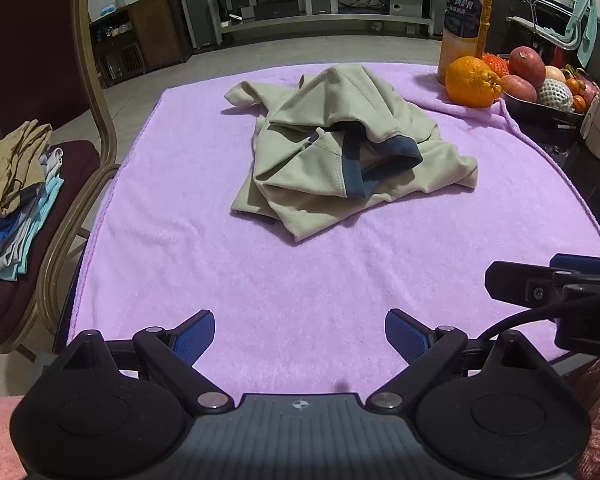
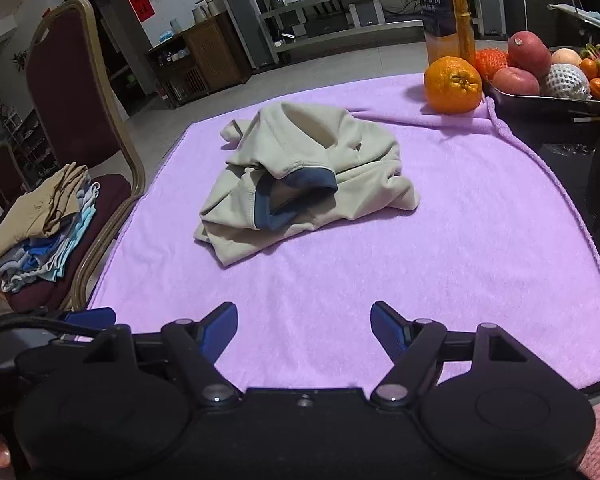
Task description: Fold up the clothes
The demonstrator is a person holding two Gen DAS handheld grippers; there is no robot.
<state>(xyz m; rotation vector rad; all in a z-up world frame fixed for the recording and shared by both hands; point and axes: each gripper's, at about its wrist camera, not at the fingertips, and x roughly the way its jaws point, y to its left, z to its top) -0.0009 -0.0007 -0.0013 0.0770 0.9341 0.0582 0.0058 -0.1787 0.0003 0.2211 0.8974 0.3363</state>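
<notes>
A crumpled beige shirt with dark blue sleeve cuffs (image 1: 340, 152) lies in a heap in the middle of the purple towel (image 1: 260, 280) that covers the table. It also shows in the right wrist view (image 2: 300, 176). My left gripper (image 1: 300, 336) is open and empty over the towel's near edge, well short of the shirt. My right gripper (image 2: 303, 330) is open and empty beside it, also over the near edge. The right gripper's side shows at the right of the left wrist view (image 1: 556, 284).
A chair (image 1: 40, 80) stands left of the table with a stack of folded clothes (image 1: 16, 200) on its seat. At the back right are a large orange (image 1: 474, 82), a juice bottle (image 1: 464, 12) and a tray of fruit (image 1: 540, 88).
</notes>
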